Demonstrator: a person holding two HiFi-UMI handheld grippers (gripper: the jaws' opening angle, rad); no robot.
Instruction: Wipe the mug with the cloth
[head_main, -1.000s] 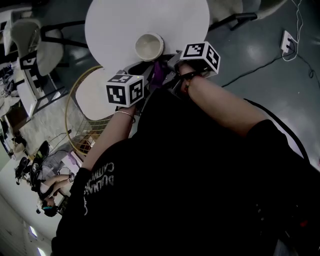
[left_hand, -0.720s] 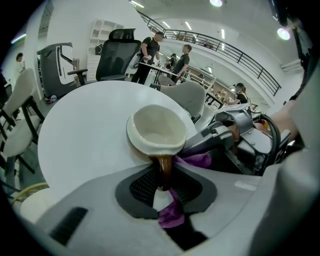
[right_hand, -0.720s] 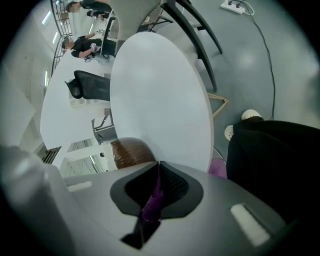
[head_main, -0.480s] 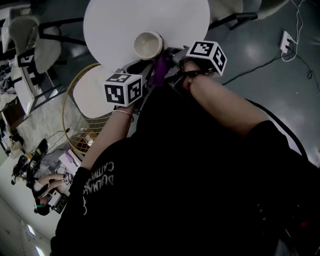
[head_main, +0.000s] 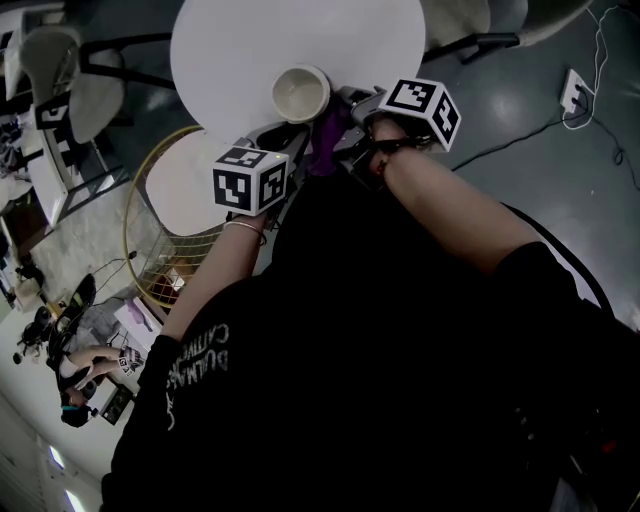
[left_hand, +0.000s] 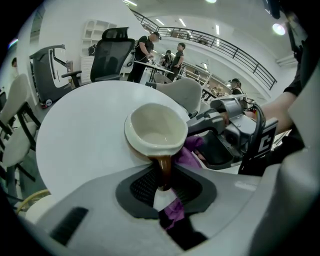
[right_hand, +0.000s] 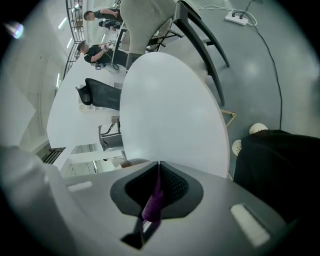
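A cream mug (head_main: 300, 93) with a brown handle (left_hand: 165, 167) hangs over the near edge of the round white table (head_main: 300, 40). My left gripper (left_hand: 164, 181) is shut on that handle, so the mug's open mouth (left_hand: 156, 131) faces the left gripper view. A purple cloth (head_main: 327, 138) hangs just right of the mug, against its side (left_hand: 191, 154). My right gripper (right_hand: 157, 172) is shut on the cloth (right_hand: 152, 204), and its body shows in the left gripper view (left_hand: 235, 132). The mug is not visible in the right gripper view.
A gold wire basket chair (head_main: 160, 235) stands below the table at left. Grey chairs (head_main: 70, 90) are at the far left. A power strip (head_main: 576, 84) and cable lie on the floor at right. A black office chair (left_hand: 112, 55) and people stand beyond the table.
The right gripper and the purple cloth have shifted slightly right and up, closer along the mug's side. The mug and the left gripper have barely moved.
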